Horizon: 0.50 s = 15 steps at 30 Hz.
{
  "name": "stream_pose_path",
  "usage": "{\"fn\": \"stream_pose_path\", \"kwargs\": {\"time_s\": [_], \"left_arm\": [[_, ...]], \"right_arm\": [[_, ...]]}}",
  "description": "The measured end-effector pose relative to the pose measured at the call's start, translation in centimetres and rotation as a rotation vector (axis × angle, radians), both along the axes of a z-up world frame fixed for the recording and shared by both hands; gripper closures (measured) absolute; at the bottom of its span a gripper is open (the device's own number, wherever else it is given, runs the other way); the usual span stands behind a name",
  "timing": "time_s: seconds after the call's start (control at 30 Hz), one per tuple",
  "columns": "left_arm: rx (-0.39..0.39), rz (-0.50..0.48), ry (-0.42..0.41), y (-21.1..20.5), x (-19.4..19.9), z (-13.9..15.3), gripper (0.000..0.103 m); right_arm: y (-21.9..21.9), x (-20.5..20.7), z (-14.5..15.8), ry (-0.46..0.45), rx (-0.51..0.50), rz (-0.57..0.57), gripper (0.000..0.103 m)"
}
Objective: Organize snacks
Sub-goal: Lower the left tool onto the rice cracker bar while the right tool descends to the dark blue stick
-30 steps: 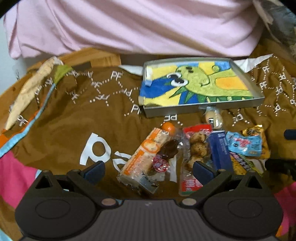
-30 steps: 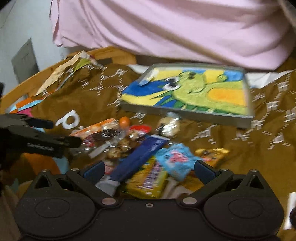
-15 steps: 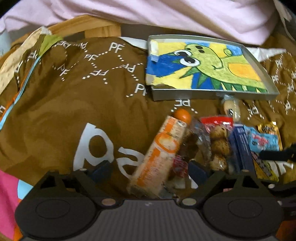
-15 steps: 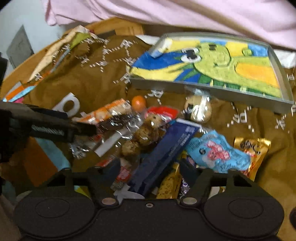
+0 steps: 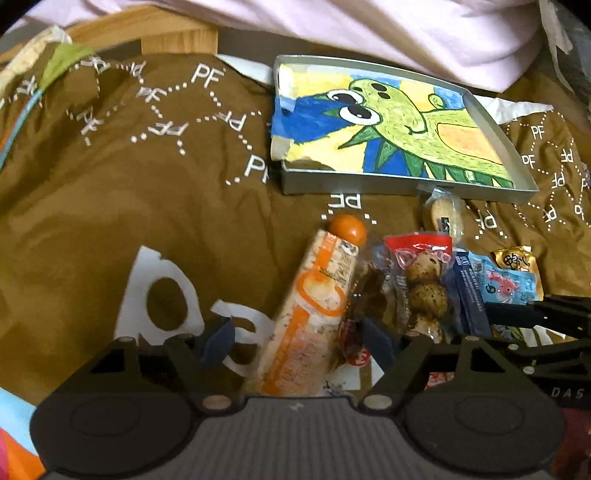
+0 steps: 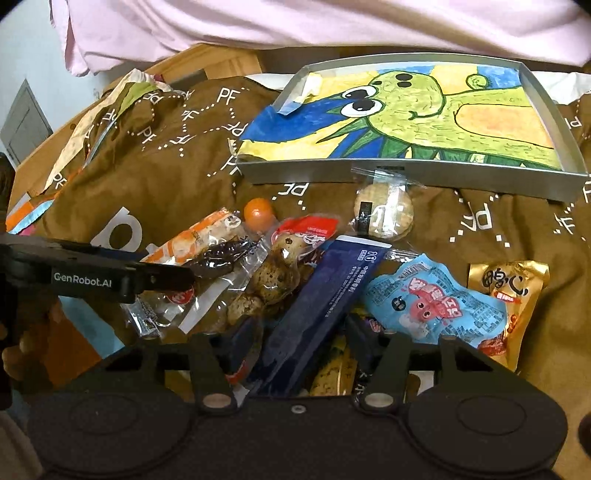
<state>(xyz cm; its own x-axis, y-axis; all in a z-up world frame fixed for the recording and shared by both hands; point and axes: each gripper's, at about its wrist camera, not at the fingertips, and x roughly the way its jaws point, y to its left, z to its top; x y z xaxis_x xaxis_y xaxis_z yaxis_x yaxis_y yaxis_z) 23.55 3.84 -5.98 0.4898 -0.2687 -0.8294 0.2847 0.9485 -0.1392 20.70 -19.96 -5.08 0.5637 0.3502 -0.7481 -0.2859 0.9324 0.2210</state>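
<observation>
A heap of snacks lies on a brown cloth in front of a silver tray (image 5: 351, 186) (image 6: 332, 173) lined with a dinosaur drawing. My left gripper (image 5: 297, 340) is open and low, its fingers on either side of a long orange cracker packet (image 5: 306, 295). My right gripper (image 6: 302, 341) is open, straddling a dark blue packet (image 6: 325, 291) with its fingers close to the sides. Around these lie a small orange ball (image 6: 259, 214), a red-topped bag of brown balls (image 6: 277, 273), a round wrapped cracker (image 6: 384, 216), a light blue packet (image 6: 432, 299) and a gold packet (image 6: 509, 291).
The brown cloth (image 5: 129, 206) with white "PF" print covers the surface. Pink fabric (image 6: 258, 22) hangs behind the tray. A wooden edge (image 5: 177, 37) shows at the back left. A yellow packet (image 6: 332, 373) lies under the blue one.
Both grippers have dropped and moved forward into the snack heap. Their fingers have narrowed, the left around the orange packet and the right around the dark blue packet.
</observation>
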Motion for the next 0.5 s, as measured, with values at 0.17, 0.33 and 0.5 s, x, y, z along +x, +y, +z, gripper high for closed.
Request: {"fn": "stream_pose_path", "kwargs": {"time_s": [0.17, 0.33, 0.5], "left_arm": [[-0.002, -0.022, 0.014, -0.7, -0.7, 0.3, 0.038], [-0.014, -0.026, 0.026, -0.6, -0.5, 0.2, 0.04], [-0.001, -0.022, 0.004, -0.7, 0.4, -0.5, 0.031]], "right_arm": [[-0.4, -0.5, 0.1, -0.002, 0.04, 0.011, 0.059], [-0.3, 0.0, -0.1, -0.004, 0.052, 0.023, 0.056], [0.8, 0.1, -0.6, -0.055, -0.039, 0.055, 0.043]]}}
